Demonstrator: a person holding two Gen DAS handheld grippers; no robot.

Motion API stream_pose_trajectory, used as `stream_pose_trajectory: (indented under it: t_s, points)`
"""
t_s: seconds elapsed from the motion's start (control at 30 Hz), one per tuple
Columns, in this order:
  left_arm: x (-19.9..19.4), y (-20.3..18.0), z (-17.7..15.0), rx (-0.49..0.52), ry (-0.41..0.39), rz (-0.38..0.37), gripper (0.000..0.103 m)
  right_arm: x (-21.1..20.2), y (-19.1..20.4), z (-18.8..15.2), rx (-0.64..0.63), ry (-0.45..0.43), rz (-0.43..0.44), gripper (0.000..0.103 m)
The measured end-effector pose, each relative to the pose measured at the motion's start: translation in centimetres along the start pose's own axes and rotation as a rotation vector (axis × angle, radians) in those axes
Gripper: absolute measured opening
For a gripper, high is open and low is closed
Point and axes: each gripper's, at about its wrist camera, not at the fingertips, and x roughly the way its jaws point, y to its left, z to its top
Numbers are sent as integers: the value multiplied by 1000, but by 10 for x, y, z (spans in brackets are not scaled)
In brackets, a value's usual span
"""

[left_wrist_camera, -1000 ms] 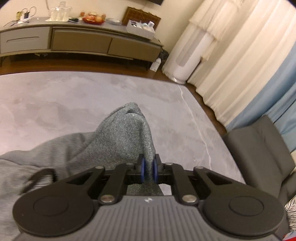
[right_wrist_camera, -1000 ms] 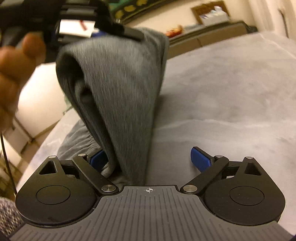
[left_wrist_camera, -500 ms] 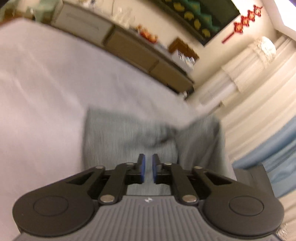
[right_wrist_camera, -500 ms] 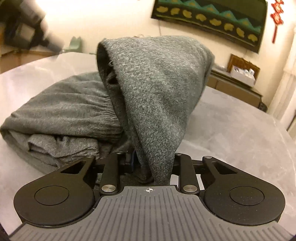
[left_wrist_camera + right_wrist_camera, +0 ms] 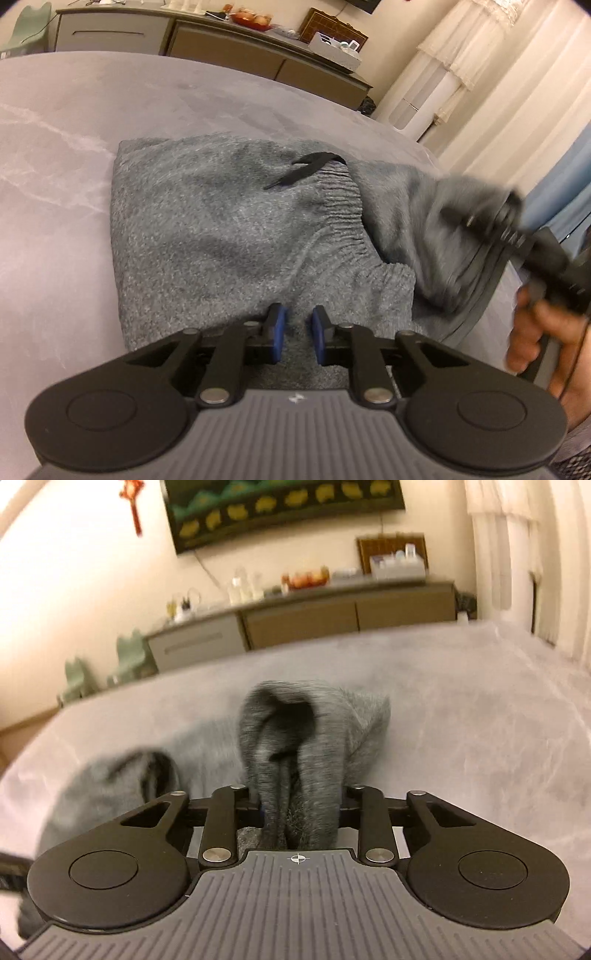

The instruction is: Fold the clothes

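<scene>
A long grey sideboard (image 5: 303, 616) stands at the wall behind the grey marbled table (image 5: 74, 155). On it are a red bowl of fruit (image 5: 306, 579), some clear bottles (image 5: 242, 587) and a white box (image 5: 397, 565). A dark painting (image 5: 280, 509) hangs above. Cream curtains (image 5: 491, 85) are on the right.

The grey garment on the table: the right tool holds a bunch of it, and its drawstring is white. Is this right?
Not quite. The drawstring is black, as the left wrist view shows. The rest holds: the grey garment lies on the table, and the right tool is closing on a bunch.
</scene>
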Motion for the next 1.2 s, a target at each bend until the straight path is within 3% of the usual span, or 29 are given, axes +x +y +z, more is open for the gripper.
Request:
stream_pose_trajectory:
  t_s: [0.03, 0.1, 0.17, 0.23, 0.3, 0.37, 0.43, 0.57, 0.67, 0.73, 0.83, 0.9, 1.0, 1.07, 1.2]
  points:
    - [-2, 0, -1, 5, -2, 1, 19, -10, 14, 5, -60, -52, 0, 25]
    - [-28, 13, 1, -59, -85, 35, 19, -25, 64, 10, -254, -167, 54, 24]
    - [-66, 46, 7, -212, -226, 60, 20, -53, 122, -5, -473, -264, 143, 24]
    - [-91, 81, 5, -358, -304, 55, 21, -62, 178, -32, -684, -271, 225, 23]
    - [-102, 104, -2, -436, -314, 24, 22, -55, 215, -69, -858, -195, 268, 22]
    - [-96, 101, -10, -399, -268, 10, 28, -47, 229, -105, -985, -130, 265, 22]
    - [-88, 89, -18, -319, -218, 51, 31, -47, 232, -126, -1083, -130, 245, 22]
    - [-67, 70, -31, -275, -147, 62, 33, -61, 223, -118, -1154, -107, 267, 22]
    - [-54, 35, -31, -150, -82, -6, 40, -77, 196, -111, -1287, -83, 295, 22]
    - [-57, 13, -30, -31, -83, -44, 39, -89, 168, -106, -1348, -68, 297, 23]
    - [-82, 16, -19, -32, -200, 4, 38, -97, 115, -94, -1328, -18, 222, 30]
    - [-101, 25, -6, -53, -275, 75, 40, -114, 87, -81, -1260, 37, 198, 35]
    - [-115, 19, 25, 14, -337, 223, 42, -155, 55, -50, -1052, 97, 260, 38]
    - [-107, -3, 44, 104, -320, 207, 52, -172, 30, -25, -902, 108, 336, 41]
    - [-66, -59, 74, 291, -209, 119, 55, -186, 8, -15, -833, 91, 407, 41]
